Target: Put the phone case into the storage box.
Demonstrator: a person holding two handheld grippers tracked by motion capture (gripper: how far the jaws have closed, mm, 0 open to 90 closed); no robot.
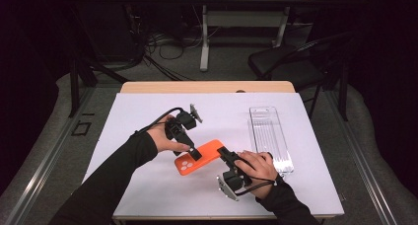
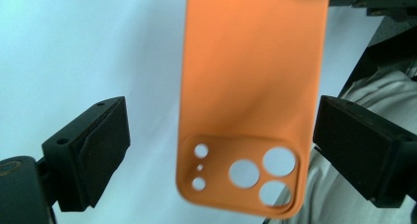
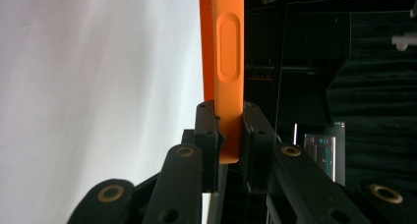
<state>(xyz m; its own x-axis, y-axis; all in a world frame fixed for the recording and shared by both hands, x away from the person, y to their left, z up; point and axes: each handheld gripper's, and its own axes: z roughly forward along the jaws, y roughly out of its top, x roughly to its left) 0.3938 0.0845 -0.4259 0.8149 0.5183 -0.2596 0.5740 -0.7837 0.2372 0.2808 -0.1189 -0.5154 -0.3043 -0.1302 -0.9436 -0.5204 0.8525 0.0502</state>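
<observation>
Broadly, the tabletop (image 1: 148,185) carries a white sheet, and near its right edge lies a clear plastic tray (image 1: 268,136), long side running toward the far edge. Left of the tray, closer to the near edge than the far one, sits the orange phone case (image 1: 199,157). Its long axis runs on a diagonal, the camera-cutout end pointing toward the near left corner and the plain end toward the far right, where the tray is.

The right gripper (image 1: 223,152) is clamped tight on the case's plain end; the right gripper view shows the pads pinching the case's thin edge (image 3: 226,76), with the side-button bump above them. The left gripper (image 1: 193,151) stands at the cutout end with its jaws spread wide. In the left gripper view the case (image 2: 251,101) hangs between the two pads, the right pad very near its edge, the left one well apart, so nothing is gripped on that side.

Judging from this, the risk is the single thin-edge pinch: a soft case can bend or swing about that one grip and slip free. If the left jaws close off-centre, they may push the case sideways or twist it rather than catch it.
</observation>
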